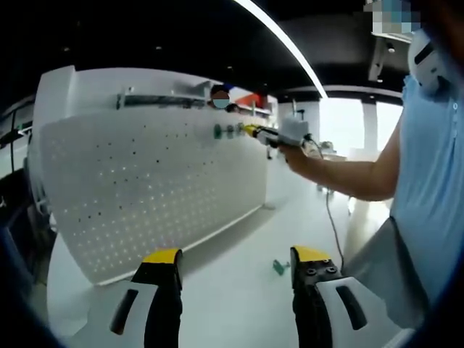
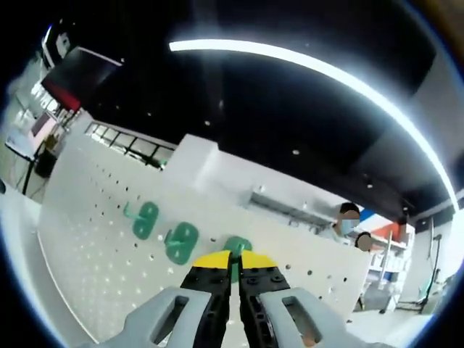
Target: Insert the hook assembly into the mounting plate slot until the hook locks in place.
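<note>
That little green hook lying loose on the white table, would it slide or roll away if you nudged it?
The small green plastic hook would probably slide, not roll: it looks flat and angular. It is likely very light, being tiny beside the left gripper. The glossy white tabletop suggests little grip, so a nudge might skid it. Its detail is too small to judge stiffness.

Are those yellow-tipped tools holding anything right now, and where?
Right tool pinches a green plastic hook by its lower edge against the white pegboard. Left tool holds nothing.
</note>
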